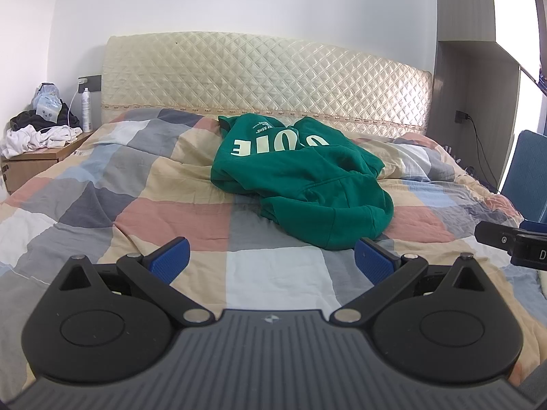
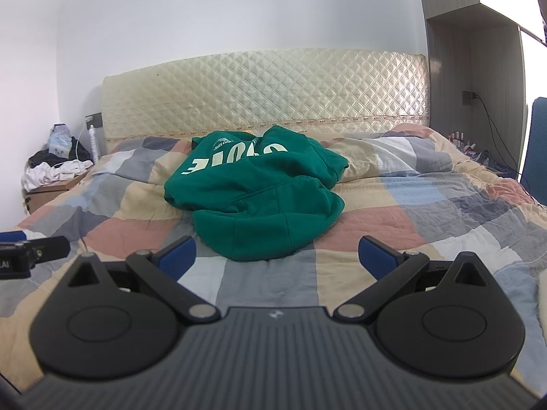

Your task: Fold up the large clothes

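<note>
A green hoodie (image 1: 301, 177) with pale lettering lies crumpled in a heap on the checked quilt (image 1: 143, 184) in the middle of the bed; it also shows in the right wrist view (image 2: 253, 198). My left gripper (image 1: 271, 259) is open and empty, held above the quilt just short of the hoodie's near edge. My right gripper (image 2: 277, 256) is open and empty, with the hoodie's near hem between and just beyond its blue pads (image 2: 179, 259). Each gripper's tip shows at the edge of the other's view.
A quilted cream headboard (image 1: 266, 78) stands behind the bed. A wooden nightstand (image 1: 37, 160) at the left holds piled clothes, a bag and a spray bottle (image 1: 86, 106). A blue chair (image 1: 526, 174) and cables stand at the right, by grey shelving.
</note>
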